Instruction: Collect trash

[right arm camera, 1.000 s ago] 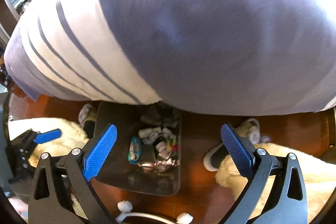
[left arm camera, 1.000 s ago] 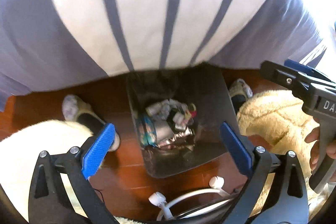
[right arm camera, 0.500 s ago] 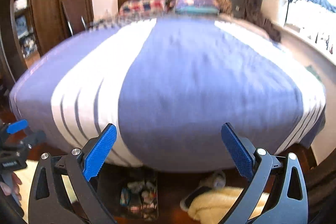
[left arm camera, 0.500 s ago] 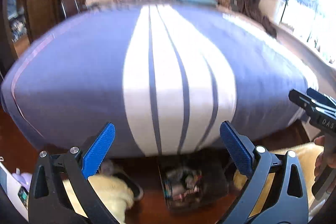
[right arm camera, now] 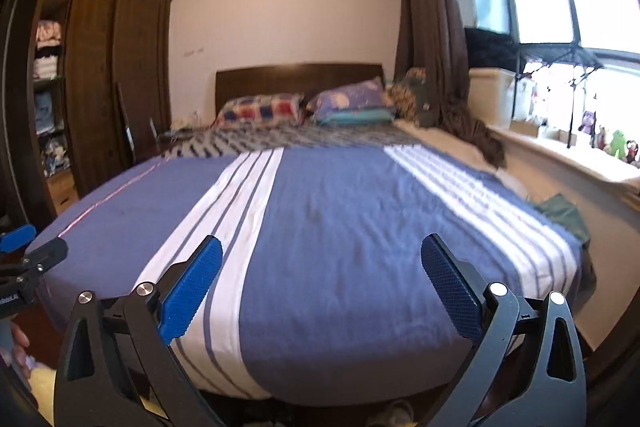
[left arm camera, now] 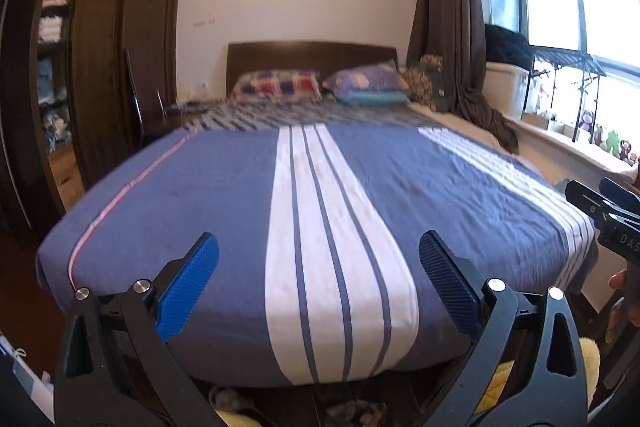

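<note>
My left gripper is open and empty, held level over the foot of a bed with a blue and white striped cover. My right gripper is also open with nothing between its blue pads, and it faces the same bed cover. A sliver of the trash bin's crumpled contents shows under the bed's foot at the bottom edge of the left wrist view. Each gripper appears at the edge of the other's view: the right gripper, the left gripper.
Two pillows lie against a dark headboard. A tall wooden wardrobe stands left, a curtain and window sill with toys right. A green cloth lies at the bed's right edge. A yellow fluffy rug covers the floor.
Both grippers have swung up from looking down at the trash bin on the floor to facing across the bed. The bin has dropped almost out of view. Both stay open.
</note>
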The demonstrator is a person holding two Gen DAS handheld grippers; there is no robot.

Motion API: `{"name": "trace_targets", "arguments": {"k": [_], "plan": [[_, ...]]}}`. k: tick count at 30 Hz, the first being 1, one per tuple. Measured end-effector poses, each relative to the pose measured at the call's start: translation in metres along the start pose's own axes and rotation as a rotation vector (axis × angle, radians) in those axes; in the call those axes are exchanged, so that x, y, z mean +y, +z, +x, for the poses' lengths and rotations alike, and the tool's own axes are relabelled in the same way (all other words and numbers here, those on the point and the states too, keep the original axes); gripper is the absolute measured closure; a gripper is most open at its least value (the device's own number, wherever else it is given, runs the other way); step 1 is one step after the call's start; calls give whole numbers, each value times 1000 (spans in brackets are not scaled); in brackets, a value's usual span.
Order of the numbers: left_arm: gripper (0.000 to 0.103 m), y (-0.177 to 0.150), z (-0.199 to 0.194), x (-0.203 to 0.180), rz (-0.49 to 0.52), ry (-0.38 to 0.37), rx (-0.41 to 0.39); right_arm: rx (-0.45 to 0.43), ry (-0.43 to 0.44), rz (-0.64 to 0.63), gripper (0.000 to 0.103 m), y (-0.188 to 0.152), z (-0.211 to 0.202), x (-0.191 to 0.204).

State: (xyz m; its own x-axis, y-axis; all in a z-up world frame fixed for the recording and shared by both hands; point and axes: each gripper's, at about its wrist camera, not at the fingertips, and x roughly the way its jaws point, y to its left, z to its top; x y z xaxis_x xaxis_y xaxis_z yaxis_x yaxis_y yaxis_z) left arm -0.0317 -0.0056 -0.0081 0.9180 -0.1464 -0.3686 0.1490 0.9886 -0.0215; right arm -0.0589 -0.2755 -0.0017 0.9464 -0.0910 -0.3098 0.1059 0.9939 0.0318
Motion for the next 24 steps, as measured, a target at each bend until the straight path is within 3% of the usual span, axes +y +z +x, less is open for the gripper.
{"name": "trace_targets", "arguments": {"k": [8,24], "plan": [[8,16,-23,-2,-4,1,-49,-66,-30,-6,3,10,-24,4],[8,18,-31,5,-19,-19,-59,-66,-8,3,3,9,-30,7]]}}
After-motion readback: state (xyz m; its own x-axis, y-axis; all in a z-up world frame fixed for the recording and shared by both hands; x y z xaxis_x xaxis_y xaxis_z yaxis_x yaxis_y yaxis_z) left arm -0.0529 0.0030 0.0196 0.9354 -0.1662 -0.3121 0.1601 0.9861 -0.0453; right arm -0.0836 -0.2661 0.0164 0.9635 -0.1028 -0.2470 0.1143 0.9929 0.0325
